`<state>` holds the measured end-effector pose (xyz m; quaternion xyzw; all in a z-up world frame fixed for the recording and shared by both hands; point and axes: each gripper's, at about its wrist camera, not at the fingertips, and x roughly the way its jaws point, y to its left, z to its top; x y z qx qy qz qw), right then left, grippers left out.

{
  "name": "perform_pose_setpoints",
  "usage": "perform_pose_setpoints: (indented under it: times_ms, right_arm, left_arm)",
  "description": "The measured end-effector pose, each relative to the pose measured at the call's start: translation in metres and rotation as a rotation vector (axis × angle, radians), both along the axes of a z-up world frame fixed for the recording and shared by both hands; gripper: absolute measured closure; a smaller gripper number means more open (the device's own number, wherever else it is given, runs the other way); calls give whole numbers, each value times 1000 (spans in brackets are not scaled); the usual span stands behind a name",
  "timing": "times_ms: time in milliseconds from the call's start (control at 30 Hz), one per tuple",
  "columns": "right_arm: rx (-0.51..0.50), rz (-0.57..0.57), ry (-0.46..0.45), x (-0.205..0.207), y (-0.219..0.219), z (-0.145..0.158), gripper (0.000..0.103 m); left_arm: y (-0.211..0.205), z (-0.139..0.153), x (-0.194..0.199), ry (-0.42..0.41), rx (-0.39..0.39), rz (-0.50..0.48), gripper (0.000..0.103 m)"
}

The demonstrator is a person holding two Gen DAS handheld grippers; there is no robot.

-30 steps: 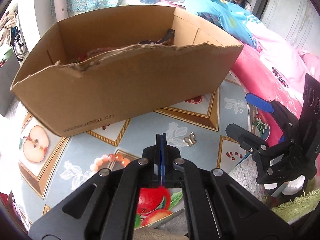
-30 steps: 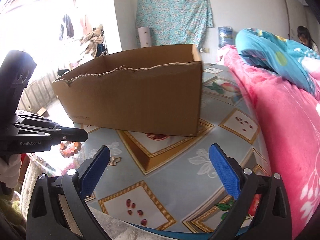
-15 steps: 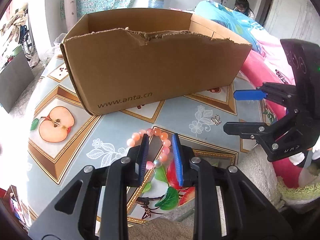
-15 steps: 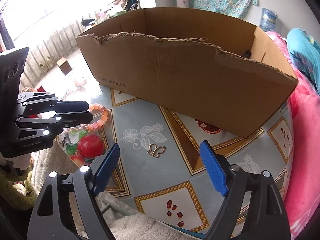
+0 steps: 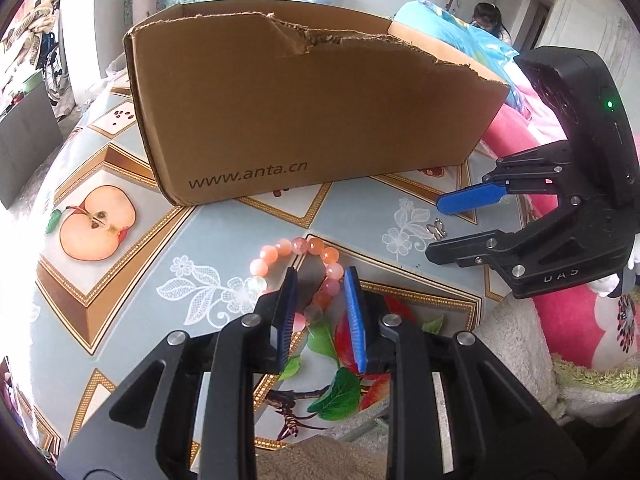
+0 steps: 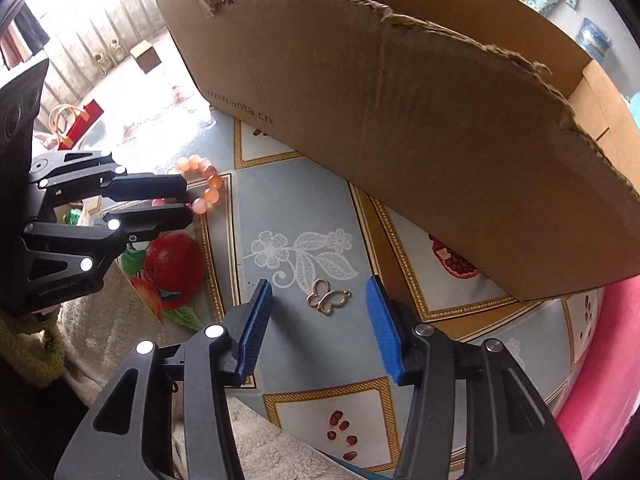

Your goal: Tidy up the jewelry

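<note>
left gripper (image 5: 318, 280) jaws, earlier together, now straddle bracelet (image 5: 304, 258); right gripper (image 6: 320, 300) jaws closing around butterfly charm (image 6: 329, 301), untouched.

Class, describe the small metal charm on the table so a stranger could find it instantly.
Start at the big brown cardboard box. On the fruit-print tablecloth before it, beside a white flower print, lies a small gold butterfly-outline charm. Unlike the round orange bead bracelet nearby, it is flat wire.
</note>
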<state>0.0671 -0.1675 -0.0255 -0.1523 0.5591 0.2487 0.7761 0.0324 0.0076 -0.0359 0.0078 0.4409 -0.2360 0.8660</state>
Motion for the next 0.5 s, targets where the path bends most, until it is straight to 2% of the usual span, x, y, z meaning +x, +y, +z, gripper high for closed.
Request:
perform_pose_setpoints:
  times_ms: [200, 500]
  right_arm:
    - [-33, 50, 45, 6, 6, 0, 67]
    - [-68, 101, 83, 15, 23, -3, 72]
  left_arm:
    - [9, 0, -3, -4, -11, 5, 80]
    - [13, 0, -3, -3, -22, 11, 80]
